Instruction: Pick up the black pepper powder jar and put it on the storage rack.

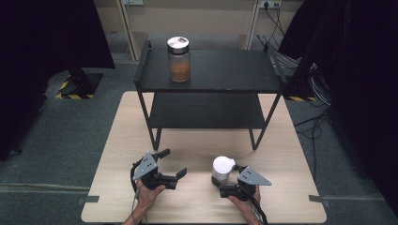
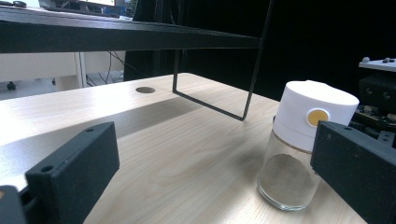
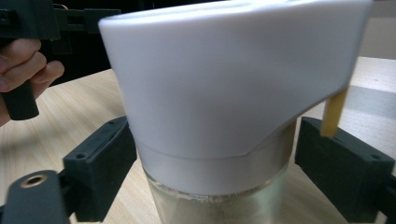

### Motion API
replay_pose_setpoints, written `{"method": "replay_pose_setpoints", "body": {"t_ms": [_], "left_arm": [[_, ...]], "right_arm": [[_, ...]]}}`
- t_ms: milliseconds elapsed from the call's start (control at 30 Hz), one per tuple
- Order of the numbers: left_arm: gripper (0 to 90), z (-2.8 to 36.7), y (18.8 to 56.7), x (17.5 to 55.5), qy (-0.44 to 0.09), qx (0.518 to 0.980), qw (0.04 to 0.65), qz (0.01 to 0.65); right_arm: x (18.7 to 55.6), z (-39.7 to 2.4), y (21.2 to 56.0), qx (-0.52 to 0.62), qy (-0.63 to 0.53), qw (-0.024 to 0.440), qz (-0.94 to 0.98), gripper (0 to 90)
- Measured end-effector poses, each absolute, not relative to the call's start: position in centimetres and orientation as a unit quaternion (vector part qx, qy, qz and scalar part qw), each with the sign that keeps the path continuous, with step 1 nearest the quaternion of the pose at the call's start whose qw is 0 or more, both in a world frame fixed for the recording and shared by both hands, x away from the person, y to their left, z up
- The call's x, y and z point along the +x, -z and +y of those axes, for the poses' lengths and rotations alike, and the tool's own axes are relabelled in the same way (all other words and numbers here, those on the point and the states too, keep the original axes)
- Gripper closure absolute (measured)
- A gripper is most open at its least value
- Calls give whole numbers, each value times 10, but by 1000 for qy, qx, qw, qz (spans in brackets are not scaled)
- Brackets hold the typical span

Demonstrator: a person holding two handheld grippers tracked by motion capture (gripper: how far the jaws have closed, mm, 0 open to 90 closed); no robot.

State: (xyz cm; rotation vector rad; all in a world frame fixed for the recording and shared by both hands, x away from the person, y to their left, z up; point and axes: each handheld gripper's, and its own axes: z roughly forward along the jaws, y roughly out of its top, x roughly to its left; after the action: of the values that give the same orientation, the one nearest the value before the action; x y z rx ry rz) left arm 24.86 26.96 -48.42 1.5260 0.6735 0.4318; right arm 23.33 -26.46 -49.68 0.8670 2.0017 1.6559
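A glass jar with a tall white cap [image 1: 223, 166] stands on the wooden table [image 1: 136, 126] near its front edge. Grey-brown powder fills its lower part [image 2: 287, 179], and the cap [image 3: 224, 84] has a yellow dot. My right gripper [image 1: 226, 180] has a jaw on each side of the jar, with the pads [image 3: 100, 163] against the glass just below the cap. My left gripper [image 1: 172, 162] is held to the left of the jar, open with nothing between its jaws. In its own view the left gripper [image 2: 215, 149] looks past the jar.
A black two-tier shelf [image 1: 211, 70] stands on the far half of the table. On its top tier, at the left, is a second glass jar [image 1: 179, 58] with a metal lid and orange-brown contents. Bare wood lies between the shelf legs and the grippers.
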Motion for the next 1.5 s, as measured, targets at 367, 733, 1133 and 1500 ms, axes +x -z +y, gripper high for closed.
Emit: {"method": "replay_pose_setpoints", "body": {"t_ms": [367, 733, 1133, 1500], "left_arm": [[5, 270, 484, 249, -191, 673, 650, 297], [6, 270, 484, 249, -191, 674, 649, 297], [8, 270, 484, 249, -192, 673, 649, 299], [8, 270, 484, 249, -193, 672, 649, 300]], "right_arm": [[234, -257, 493, 300, -578, 212, 728, 302], [232, -260, 489, 306, -583, 213, 722, 307], [227, -265, 471, 297, -591, 216, 719, 308], [230, -269, 448, 296, -590, 204, 723, 308]]}}
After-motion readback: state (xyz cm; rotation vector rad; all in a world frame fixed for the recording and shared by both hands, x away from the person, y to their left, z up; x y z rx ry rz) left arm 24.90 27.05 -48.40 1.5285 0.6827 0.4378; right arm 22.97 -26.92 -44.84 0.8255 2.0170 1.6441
